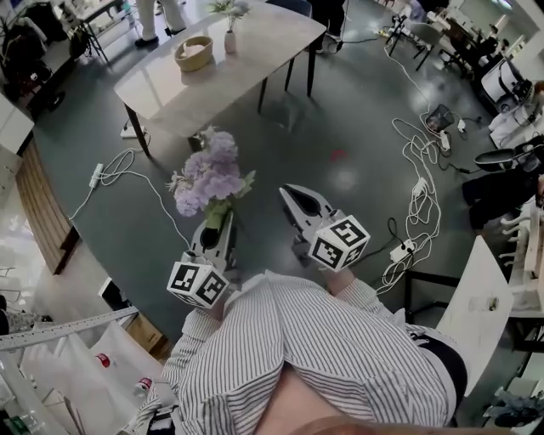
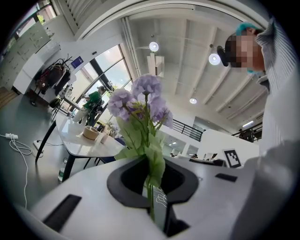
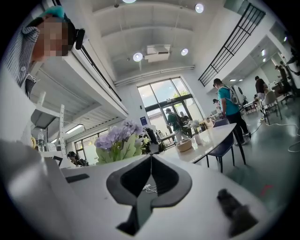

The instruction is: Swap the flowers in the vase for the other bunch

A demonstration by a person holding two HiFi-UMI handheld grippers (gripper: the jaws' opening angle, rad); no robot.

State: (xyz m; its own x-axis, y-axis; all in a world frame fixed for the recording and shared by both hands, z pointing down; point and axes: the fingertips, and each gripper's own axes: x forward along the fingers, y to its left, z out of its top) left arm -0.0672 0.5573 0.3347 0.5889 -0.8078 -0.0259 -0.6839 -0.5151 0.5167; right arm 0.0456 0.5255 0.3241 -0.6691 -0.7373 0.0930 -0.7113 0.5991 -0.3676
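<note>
My left gripper [image 1: 221, 221] is shut on the green stems of a bunch of purple flowers [image 1: 208, 174], which stands up from its jaws. In the left gripper view the stems run down between the closed jaws and the purple flowers [image 2: 140, 101] rise above them. My right gripper [image 1: 289, 194] is beside it, shut with nothing in it; its jaws [image 3: 151, 157] meet in the right gripper view. Far ahead, a small white vase [image 1: 230, 39] with pale flowers [image 1: 228, 8] stands on a grey table [image 1: 255, 59]. Both grippers are well short of that table.
A round woven bowl [image 1: 194, 53] sits on the table next to the vase. Chairs stand behind the table. White cables and power strips [image 1: 416, 170] trail over the dark floor at right, another cable [image 1: 110, 174] at left. People stand further back.
</note>
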